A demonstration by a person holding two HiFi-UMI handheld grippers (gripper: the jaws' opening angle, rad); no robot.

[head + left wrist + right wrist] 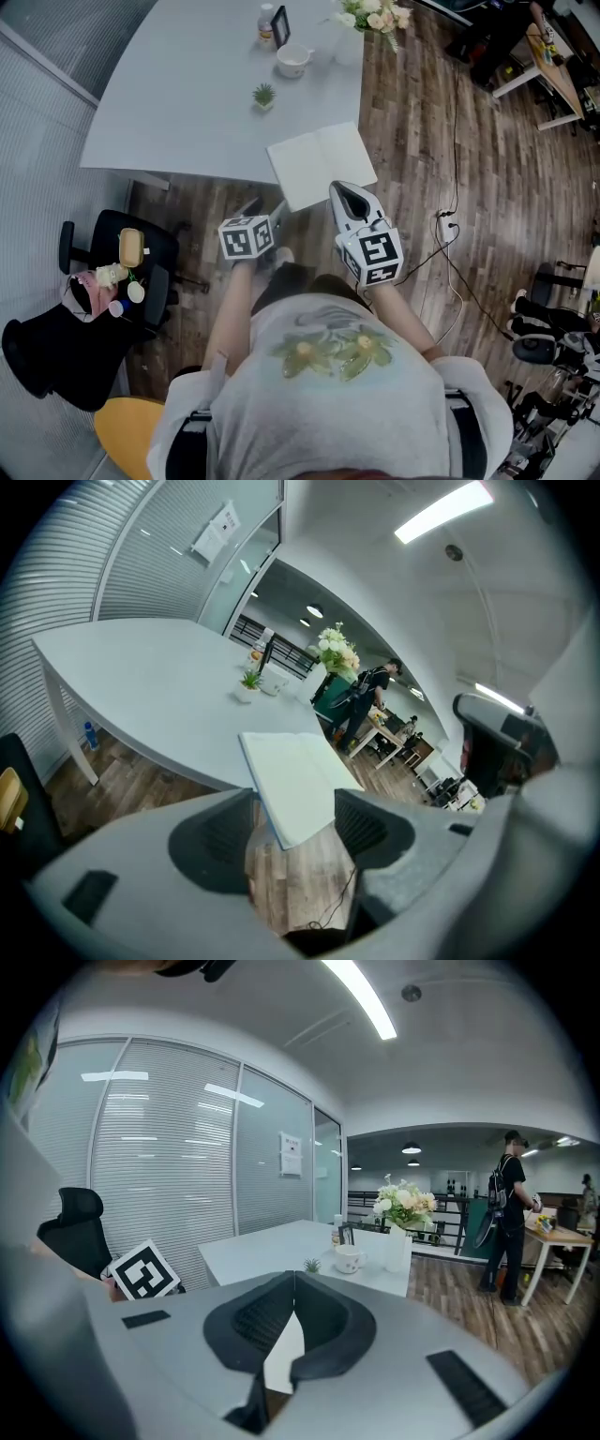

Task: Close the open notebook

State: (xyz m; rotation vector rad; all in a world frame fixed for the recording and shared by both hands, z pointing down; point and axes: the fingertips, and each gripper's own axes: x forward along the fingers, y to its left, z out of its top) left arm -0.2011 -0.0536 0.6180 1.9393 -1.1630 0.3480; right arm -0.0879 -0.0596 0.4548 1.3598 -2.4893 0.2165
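The open notebook (pixel 322 166) lies with white blank pages up, at the near edge of the grey table (pixel 187 103). My left gripper (pixel 265 211) hovers just short of the table edge, left of the notebook and not touching it; it is open, and the notebook (pixel 295 780) shows through the gap of the left gripper (pixel 295 810). My right gripper (pixel 349 195) is shut with nothing in it, its tip close to the notebook's near right corner. In the right gripper view, the right gripper (pixel 293 1283) has its jaws pressed together, and a sliver of the notebook (pixel 284 1352) shows below.
A small potted plant (pixel 264 96), a cup (pixel 293 61), a bottle (pixel 266 23), a dark frame (pixel 279 25) and a flower vase (pixel 375 17) stand farther back on the table. A black chair (pixel 122 272) with items stands left. Cables (pixel 445 225) cross the wood floor. A person (pixel 511 1213) stands far right.
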